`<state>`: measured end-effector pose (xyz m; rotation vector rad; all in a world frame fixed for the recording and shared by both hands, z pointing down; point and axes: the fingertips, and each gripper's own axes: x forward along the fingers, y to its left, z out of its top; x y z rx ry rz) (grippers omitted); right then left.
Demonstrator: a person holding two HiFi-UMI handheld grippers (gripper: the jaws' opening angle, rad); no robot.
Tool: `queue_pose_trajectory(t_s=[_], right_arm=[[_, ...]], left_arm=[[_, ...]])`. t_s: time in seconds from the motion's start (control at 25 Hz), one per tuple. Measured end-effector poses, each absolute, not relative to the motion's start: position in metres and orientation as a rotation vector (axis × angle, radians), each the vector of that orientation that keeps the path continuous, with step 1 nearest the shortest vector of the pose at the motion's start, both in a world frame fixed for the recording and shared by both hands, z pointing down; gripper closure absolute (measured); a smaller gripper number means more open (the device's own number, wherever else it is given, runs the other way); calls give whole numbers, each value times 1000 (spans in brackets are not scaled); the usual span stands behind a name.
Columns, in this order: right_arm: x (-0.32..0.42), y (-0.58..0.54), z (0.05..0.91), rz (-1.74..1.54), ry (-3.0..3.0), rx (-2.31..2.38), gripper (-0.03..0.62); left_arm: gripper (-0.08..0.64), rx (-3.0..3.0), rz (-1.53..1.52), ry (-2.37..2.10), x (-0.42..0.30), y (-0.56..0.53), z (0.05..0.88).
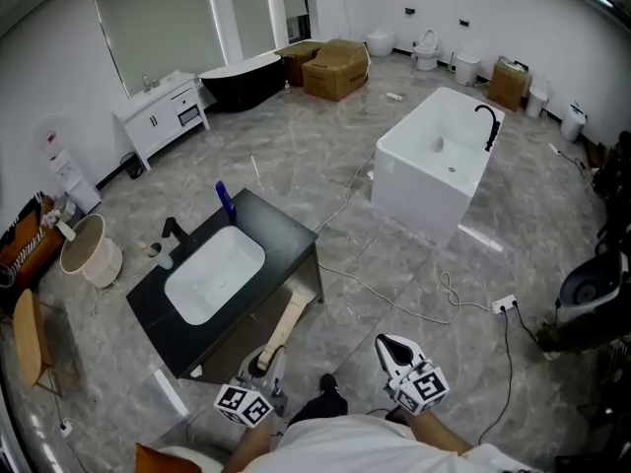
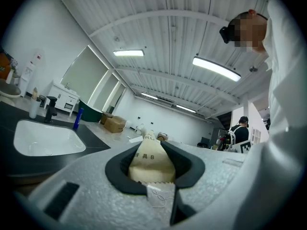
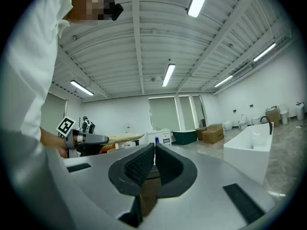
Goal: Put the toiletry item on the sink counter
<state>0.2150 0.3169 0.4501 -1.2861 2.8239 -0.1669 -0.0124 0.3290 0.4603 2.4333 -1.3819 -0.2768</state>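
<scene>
Fingers (image 2: 191, 166) of the left gripper (image 2: 153, 150) are clamping a tan paper toiletry packet (image 2: 149, 164) near the black sink desk (image 2: 96, 139) at left; the right gripper (image 3: 154, 155) is closing on nothing.

A large bathroom-fixture showroom or hall, not a home. A freestanding white bathtub (image 1: 419, 200) and a black bathtub (image 1: 242, 79) stand on an open grey stone-tiled floor (image 1: 325, 156). Toilets (image 1: 426, 52) line the far wall. Nearby are a white vanity cabinet (image 1: 163, 111), a black worktop (image 1: 271, 227) with a white basin (image 1: 212, 274), and cardboard boxes (image 1: 335, 69). Strip lights (image 2: 216, 68) hang from a ribbed ceiling.
</scene>
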Motion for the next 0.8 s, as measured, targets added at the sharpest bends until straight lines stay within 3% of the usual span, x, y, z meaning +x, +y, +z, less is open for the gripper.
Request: queue_pose_trajectory(t_s=[0.44, 0.8], right_arm=[[181, 177, 428, -95, 2832, -1358, 576], [179, 133, 450, -180, 2870, -1368, 575]], left_arm=[[462, 2474, -295, -1366, -40, 196, 465], [462, 2410, -313, -1346, -45, 147, 493]])
